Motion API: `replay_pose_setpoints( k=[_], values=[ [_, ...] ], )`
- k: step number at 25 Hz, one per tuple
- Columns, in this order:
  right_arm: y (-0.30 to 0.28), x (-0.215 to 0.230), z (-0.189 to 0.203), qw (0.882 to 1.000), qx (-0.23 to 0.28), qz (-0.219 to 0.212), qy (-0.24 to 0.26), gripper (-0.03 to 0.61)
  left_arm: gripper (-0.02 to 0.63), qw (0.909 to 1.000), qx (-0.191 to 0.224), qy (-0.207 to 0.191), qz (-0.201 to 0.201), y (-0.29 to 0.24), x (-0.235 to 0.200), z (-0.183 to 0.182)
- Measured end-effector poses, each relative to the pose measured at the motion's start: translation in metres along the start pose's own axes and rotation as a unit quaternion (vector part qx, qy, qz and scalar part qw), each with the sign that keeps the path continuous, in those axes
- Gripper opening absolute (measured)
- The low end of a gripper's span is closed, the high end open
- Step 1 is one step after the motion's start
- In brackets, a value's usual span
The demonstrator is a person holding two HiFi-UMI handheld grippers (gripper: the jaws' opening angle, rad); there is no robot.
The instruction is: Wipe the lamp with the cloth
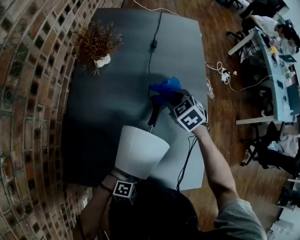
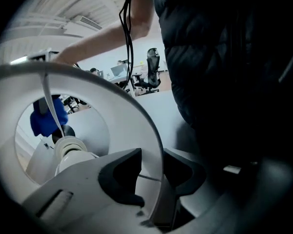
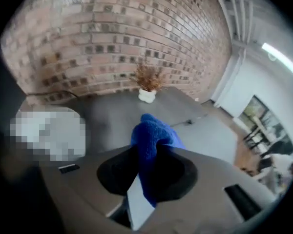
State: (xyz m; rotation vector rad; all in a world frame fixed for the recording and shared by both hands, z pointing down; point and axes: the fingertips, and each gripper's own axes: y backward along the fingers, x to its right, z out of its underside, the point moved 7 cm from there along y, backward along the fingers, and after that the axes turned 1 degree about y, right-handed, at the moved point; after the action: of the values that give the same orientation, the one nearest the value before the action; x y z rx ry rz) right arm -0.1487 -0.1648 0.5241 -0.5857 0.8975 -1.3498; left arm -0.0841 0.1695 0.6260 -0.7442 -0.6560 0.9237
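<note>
Dark table carries the tilted lamp, its axis running toward 1 o'clock. Left gripper clamps the shade's rim at 6 o'clock. Right gripper, pinching the cloth, is beside the stem at 1 o'clock from the shade.

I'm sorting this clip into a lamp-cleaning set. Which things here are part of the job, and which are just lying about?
In the job:
- lamp, its shade rim gripped by the left gripper
- blue cloth, pinched in the jaws of the right gripper

Lying about:
- dried plant in a white pot on the table
- white power strip on the floor
- office desks
</note>
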Motion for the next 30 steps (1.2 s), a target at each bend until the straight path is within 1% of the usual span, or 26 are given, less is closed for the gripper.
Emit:
replay_pose_setpoints(
  k=[1,2,3,4,5,6,7,8,9,10,11,12,14,15,16,18,20,21,23,24,25,26,27,28,29,30],
  values=[
    [0.001,-0.021,-0.008,0.997,0.011,-0.080,-0.017,0.087,0.138,1.0000,-0.008,0.000,0.005,-0.002,0.001,0.000],
    [-0.004,-0.044,-0.010,0.985,0.011,-0.166,-0.037,0.086,0.141,0.9998,-0.016,0.001,0.008,-0.003,0.002,-0.001],
    [-0.014,-0.066,-0.007,0.970,0.001,-0.238,-0.052,0.086,0.143,0.9996,-0.025,0.000,0.010,-0.005,0.004,-0.001],
    [-0.025,-0.082,-0.002,0.957,-0.018,-0.284,-0.057,0.086,0.144,0.9994,-0.033,-0.002,0.010,-0.007,0.006,-0.001],
    [-0.035,-0.092,0.004,0.951,-0.042,-0.302,-0.049,0.087,0.146,0.9992,-0.039,-0.005,0.011,-0.008,0.007,-0.002],
    [-0.041,-0.095,0.009,0.953,-0.069,-0.293,-0.027,0.087,0.145,0.9990,-0.044,-0.008,0.010,-0.008,0.006,-0.003],
    [-0.044,-0.090,0.012,0.960,-0.092,-0.263,0.003,0.087,0.142,0.9988,-0.047,-0.010,0.010,-0.007,0.004,-0.005],
    [-0.046,-0.078,0.014,0.969,-0.111,-0.219,0.033,0.087,0.137,0.9985,-0.052,-0.012,0.012,-0.006,0.002,-0.006],
    [-0.048,-0.060,0.017,0.977,-0.127,-0.162,0.061,0.087,0.133,0.9982,-0.056,-0.017,0.014,-0.005,-0.001,-0.008],
    [-0.052,-0.038,0.021,0.981,-0.141,-0.099,0.083,0.087,0.131,0.9978,-0.061,-0.024,0.015,-0.005,-0.002,-0.009],
    [-0.055,-0.015,0.025,0.983,-0.151,-0.044,0.093,0.089,0.130,0.9973,-0.065,-0.030,0.016,-0.005,-0.003,-0.009],
    [-0.057,0.004,0.028,0.983,-0.156,-0.002,0.092,0.089,0.130,0.9969,-0.070,-0.035,0.014,-0.005,-0.004,-0.008],
    [-0.052,0.025,0.028,0.980,-0.167,0.051,0.098,0.089,0.124,0.9962,-0.078,-0.036,0.009,0.000,-0.005,-0.005],
    [-0.048,0.026,0.028,0.977,-0.172,0.062,0.112,0.087,0.119,0.9962,-0.081,-0.032,0.004,0.005,-0.005,-0.004],
    [-0.044,0.022,0.027,0.976,-0.169,0.061,0.126,0.087,0.115,0.9963,-0.082,-0.025,-0.002,0.009,-0.005,-0.003],
    [-0.039,0.002,0.023,0.977,-0.144,0.038,0.155,0.087,0.093,0.9964,-0.082,-0.012,-0.018,0.020,-0.005,0.000],
    [-0.042,-0.019,0.021,0.975,-0.123,0.011,0.184,0.087,0.077,0.9958,-0.083,-0.001,-0.037,0.027,-0.008,0.006],
    [-0.048,-0.026,0.023,0.975,-0.119,-0.004,0.186,0.087,0.075,0.9954,-0.083,0.009,-0.048,0.030,-0.010,0.009],
    [-0.060,-0.031,0.031,0.980,-0.115,-0.021,0.164,0.087,0.072,0.9940,-0.073,0.048,-0.067,0.042,-0.013,0.016],
    [-0.064,-0.030,0.035,0.984,-0.109,-0.025,0.142,0.087,0.071,0.9924,-0.058,0.078,-0.074,0.050,-0.015,0.018],
    [-0.065,-0.028,0.038,0.988,-0.101,-0.028,0.117,0.087,0.055,0.9892,-0.032,0.118,-0.080,0.060,-0.015,0.021],
    [-0.064,-0.025,0.038,0.990,-0.095,-0.030,0.095,0.087,0.054,0.9820,0.007,0.168,-0.086,0.072,-0.016,0.024],
    [-0.063,-0.023,0.039,0.992,-0.093,-0.032,0.079,0.087,0.054,0.9676,0.061,0.228,-0.090,0.085,-0.017,0.026],
    [-0.062,-0.022,0.040,0.993,-0.092,-0.034,0.069,0.087,0.052,0.9417,0.132,0.296,-0.091,0.100,-0.019,0.027],
    [-0.060,-0.021,0.041,0.993,-0.092,-0.037,0.061,0.087,0.035,0.9003,0.216,0.369,-0.082,0.116,-0.020,0.029],
    [-0.059,-0.020,0.043,0.994,-0.092,-0.038,0.053,0.087,0.016,0.8431,0.306,0.438,-0.056,0.132,-0.019,0.032]
  ],
)
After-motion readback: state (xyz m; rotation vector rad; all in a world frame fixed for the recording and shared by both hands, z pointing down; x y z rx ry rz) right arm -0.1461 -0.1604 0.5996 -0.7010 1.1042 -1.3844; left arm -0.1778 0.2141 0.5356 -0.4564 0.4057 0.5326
